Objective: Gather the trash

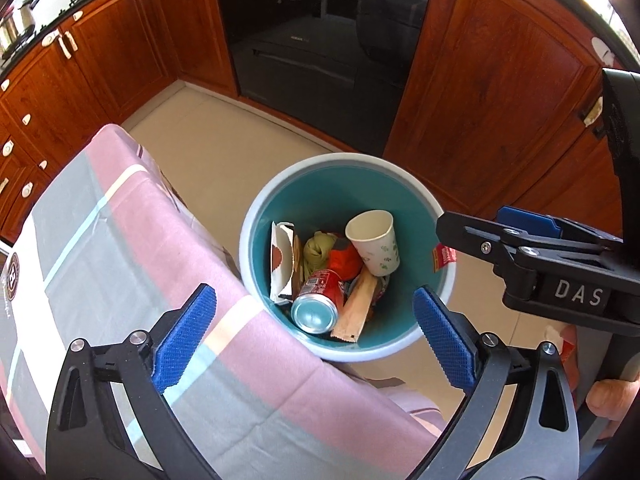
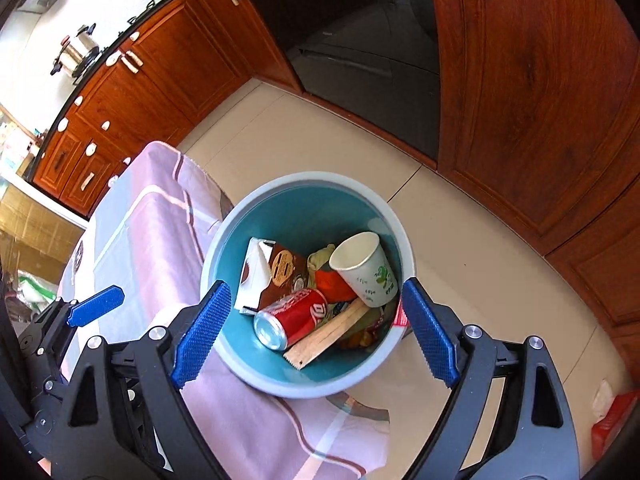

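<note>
Both blue-padded grippers, left (image 1: 314, 332) and right (image 2: 316, 330), hang released, empty above the teal round plastic bin (image 1: 280, 200); next pickup wants a square approach.

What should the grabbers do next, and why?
Probably swing the right gripper down toward the red packet on the floor beside the trash bin. Both it and the left gripper are open and empty above the bin, and that packet lies outside.

Glossy metal can (image 1: 317, 303), matt paper cup (image 1: 374, 242), smooth plastic bin (image 1: 348, 164), soft cloth (image 1: 120, 248) lower left, polished wood cabinets (image 1: 500, 80).
</note>
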{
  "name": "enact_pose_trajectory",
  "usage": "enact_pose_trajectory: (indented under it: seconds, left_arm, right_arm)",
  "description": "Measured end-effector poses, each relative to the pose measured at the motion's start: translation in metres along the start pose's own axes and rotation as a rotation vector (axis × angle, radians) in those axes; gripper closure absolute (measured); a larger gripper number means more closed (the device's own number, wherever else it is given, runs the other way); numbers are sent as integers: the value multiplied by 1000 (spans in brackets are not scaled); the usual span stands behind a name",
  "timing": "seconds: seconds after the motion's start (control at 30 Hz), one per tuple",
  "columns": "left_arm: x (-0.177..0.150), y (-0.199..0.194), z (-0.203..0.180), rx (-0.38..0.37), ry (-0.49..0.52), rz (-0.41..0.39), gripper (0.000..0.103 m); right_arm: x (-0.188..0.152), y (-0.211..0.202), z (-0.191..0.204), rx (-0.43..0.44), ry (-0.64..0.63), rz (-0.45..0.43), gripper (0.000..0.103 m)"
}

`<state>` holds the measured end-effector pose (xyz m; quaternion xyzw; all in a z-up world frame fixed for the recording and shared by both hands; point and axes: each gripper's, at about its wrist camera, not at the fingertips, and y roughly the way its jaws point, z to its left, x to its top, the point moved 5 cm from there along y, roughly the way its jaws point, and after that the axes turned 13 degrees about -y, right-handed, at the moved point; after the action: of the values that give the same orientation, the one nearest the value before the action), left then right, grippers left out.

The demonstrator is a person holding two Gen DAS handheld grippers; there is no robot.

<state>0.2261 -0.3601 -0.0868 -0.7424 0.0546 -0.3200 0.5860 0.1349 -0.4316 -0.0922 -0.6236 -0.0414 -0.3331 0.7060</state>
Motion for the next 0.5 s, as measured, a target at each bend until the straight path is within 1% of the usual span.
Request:
enact_pose_trajectory:
  seconds: [0.07,0.13,0.23,0.4,0.5]
  left_arm:
    - [-6,-11,1,-6,-15,-5,4]
    - [-15,-24,1,-12,-28,-11,4]
    - [-27,-40,4,1,-31,-20,4]
    - [-55,-68,10,26,-31,-40,4]
    - [-73,-84,15,17,-49,-40,4]
  right_arm:
    - [-3,-11,6,-5,-18,-15,15]
    - [-8,-22,11,-6,-31,-26,11]
    - [-15,-42,19,-9,-46,-41,7]
    - [-31,-73,36,-20,-79,-46,7]
    - [-43,-91,46,-33,-107,-43,7]
